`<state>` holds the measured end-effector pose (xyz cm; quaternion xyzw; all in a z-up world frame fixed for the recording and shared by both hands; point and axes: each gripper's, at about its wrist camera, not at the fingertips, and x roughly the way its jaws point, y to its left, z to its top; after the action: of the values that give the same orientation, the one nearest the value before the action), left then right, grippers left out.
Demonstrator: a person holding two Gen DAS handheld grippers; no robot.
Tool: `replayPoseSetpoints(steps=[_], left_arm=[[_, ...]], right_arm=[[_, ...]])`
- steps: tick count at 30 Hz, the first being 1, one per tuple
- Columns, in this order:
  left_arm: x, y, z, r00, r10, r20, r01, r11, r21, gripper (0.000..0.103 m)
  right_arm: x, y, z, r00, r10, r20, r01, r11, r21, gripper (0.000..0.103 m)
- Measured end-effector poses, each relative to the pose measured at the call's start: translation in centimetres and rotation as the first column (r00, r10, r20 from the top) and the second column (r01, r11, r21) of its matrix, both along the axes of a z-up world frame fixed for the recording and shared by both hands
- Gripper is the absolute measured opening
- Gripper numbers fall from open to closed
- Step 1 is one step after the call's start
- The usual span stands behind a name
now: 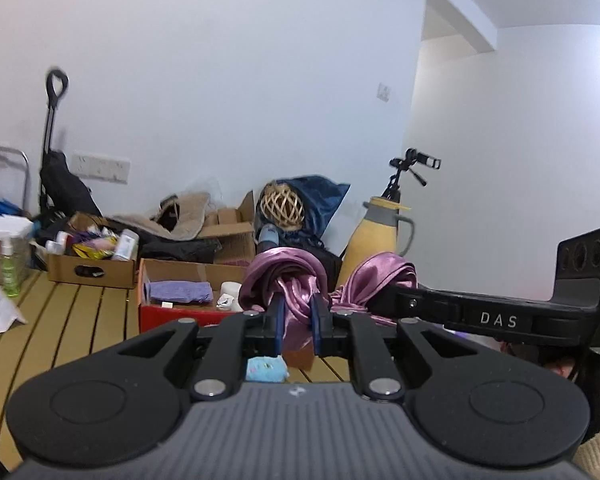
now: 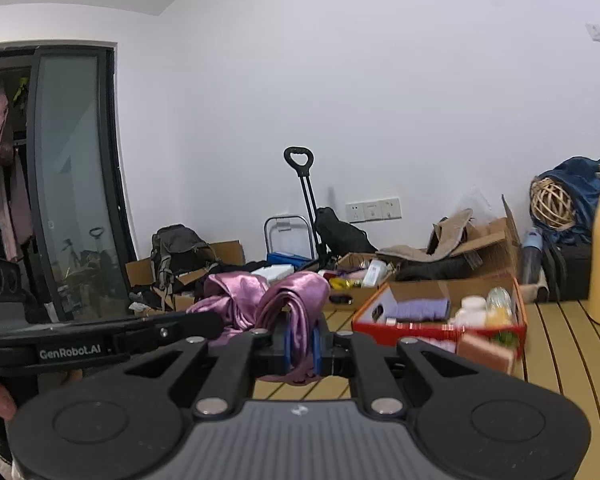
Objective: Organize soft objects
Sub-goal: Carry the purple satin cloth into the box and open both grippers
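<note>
Both mine clamped – left gripper (image 1: 296,312) and right gripper (image 2: 302,344) on satin cloth (image 1: 296,280) | risk – slick fabric slipping free, or snagging the red box (image 1: 172,316).

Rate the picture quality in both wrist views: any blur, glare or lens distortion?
Left wrist view: even indoor light, no glare, strong fisheye bending of the wall edges; the trolley handle looks smeared. Right wrist view: same curved distortion; the red box is blurred at its near corner, while the purple cloth stays fairly sharp.

A cluttered home room: cardboard boxes (image 2: 416,264) along the white wall, clothes (image 2: 0,168) hanging far left, slatted wooden floor (image 1: 80,312).
</note>
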<state>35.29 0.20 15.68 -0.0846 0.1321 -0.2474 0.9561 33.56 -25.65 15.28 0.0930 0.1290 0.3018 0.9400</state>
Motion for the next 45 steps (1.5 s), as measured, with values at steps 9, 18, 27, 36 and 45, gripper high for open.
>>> replayPoseSetpoints(steps=[9, 18, 27, 36, 45], left_arm=[[21.4, -1.6, -0.8, 0.973, -0.005, -0.231, 0.007, 1.0, 0.008, 0.013], [35.8, -5.2, -9.1, 0.895, 0.01, -0.445, 0.006, 0.999, 0.036, 0.013], [39.7, -8.8, -15.2, 0.853, -0.013, -0.521, 0.078, 0.992, 0.102, 0.015], [35.6, -5.8, -9.0, 0.911, 0.02, -0.411, 0.063, 0.98, 0.187, 0.039], [25.1, 0.2, 2.1, 0.968, 0.159, -0.191, -0.098, 0.95, 0.297, 0.063]], right_arm=[[21.8, -1.4, -1.0, 0.962, -0.02, -0.272, 0.02, 1.0, -0.002, 0.01], [37.6, -1.8, -9.5, 0.867, -0.12, -0.483, 0.058, 0.988, -0.141, 0.01], [41.3, -2.4, -16.2, 0.791, -0.27, -0.549, 0.078, 0.935, -0.347, 0.015], [39.7, -2.8, -11.5, 0.823, -0.264, -0.503, 0.078, 0.929, -0.361, 0.042], [29.7, -4.0, 0.6, 0.908, -0.289, -0.303, 0.167, 0.914, -0.369, 0.053]])
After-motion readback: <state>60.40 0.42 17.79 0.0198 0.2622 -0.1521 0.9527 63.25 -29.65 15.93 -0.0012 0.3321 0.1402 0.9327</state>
